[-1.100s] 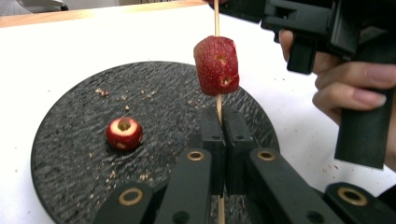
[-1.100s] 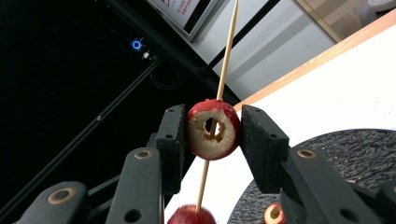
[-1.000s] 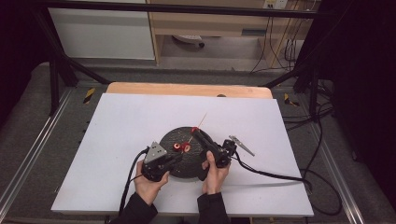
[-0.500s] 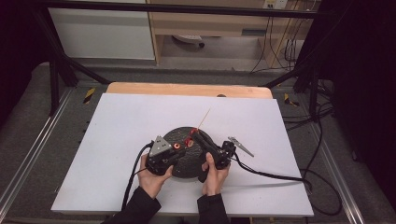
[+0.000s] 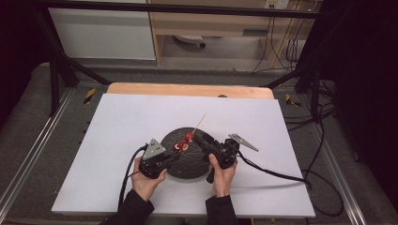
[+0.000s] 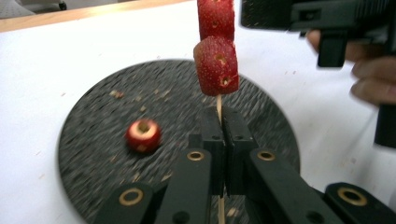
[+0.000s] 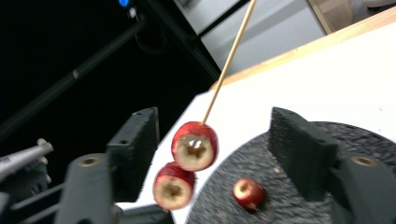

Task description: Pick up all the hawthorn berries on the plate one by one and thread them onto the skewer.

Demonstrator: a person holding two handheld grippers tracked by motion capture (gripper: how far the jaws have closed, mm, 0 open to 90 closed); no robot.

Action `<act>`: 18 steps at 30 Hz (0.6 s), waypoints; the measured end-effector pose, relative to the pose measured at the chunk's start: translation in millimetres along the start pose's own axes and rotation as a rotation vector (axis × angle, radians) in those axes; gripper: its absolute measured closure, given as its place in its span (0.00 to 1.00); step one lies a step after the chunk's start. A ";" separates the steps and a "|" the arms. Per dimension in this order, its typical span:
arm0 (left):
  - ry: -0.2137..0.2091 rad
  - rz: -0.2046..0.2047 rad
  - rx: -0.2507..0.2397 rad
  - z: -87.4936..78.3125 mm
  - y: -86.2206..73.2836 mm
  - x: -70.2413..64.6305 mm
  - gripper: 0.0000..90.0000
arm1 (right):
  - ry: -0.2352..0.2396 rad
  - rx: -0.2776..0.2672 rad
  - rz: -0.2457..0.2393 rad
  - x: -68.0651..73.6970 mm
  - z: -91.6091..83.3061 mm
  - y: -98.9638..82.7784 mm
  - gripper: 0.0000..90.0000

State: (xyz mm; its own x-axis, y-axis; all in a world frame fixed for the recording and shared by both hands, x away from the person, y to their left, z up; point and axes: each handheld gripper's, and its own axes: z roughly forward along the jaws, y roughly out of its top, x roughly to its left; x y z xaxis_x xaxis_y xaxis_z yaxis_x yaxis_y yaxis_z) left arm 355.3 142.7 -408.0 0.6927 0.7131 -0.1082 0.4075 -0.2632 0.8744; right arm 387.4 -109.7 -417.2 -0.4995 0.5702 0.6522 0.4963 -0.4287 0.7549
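Note:
A thin wooden skewer (image 7: 229,60) carries two red cored fruit pieces (image 6: 217,65), one above the other. My left gripper (image 6: 223,116) is shut on the skewer's lower end and holds it tilted up over the black round plate (image 5: 187,161). My right gripper (image 7: 217,135) is open, and its two jaws stand on either side of the skewered pieces (image 7: 194,145) without touching them. A third red piece (image 6: 143,135) lies loose on the plate. In the high view the left gripper (image 5: 174,153) and the right gripper (image 5: 198,137) meet over the plate's near half.
The plate sits mid-table on a white sheet (image 5: 117,122), with bare sheet on all sides. A wooden edge (image 5: 187,89) runs along the back. Black frame bars and cables (image 5: 281,173) surround the table. Small crumbs lie scattered on the plate.
Both hands have shifted slightly over the plate. The right gripper's jaws have moved in around the fruit on the skewer, which the left gripper still holds.

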 end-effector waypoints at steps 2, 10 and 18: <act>0.004 -0.001 0.010 -5.8 -4.6 4.7 0.98 | -0.014 0.043 -0.044 -1.5 -0.8 2.4 0.28; 0.024 -0.001 0.031 -29.1 -19.6 21.4 0.98 | -0.052 0.257 -0.185 -8.9 -0.8 0.3 0.09; 0.036 -0.007 0.052 -48.2 -33.7 33.9 0.98 | -0.086 0.381 -0.293 -13.5 -1.8 -2.5 0.05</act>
State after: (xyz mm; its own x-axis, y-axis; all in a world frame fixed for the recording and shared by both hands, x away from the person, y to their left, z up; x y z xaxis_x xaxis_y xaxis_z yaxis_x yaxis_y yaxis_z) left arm 336.4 207.1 -418.3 0.6683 0.7376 -0.0968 0.4435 -0.2906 0.8479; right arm 391.6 -117.5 -427.8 -0.6045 0.6911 0.3961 0.5762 0.0361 0.8165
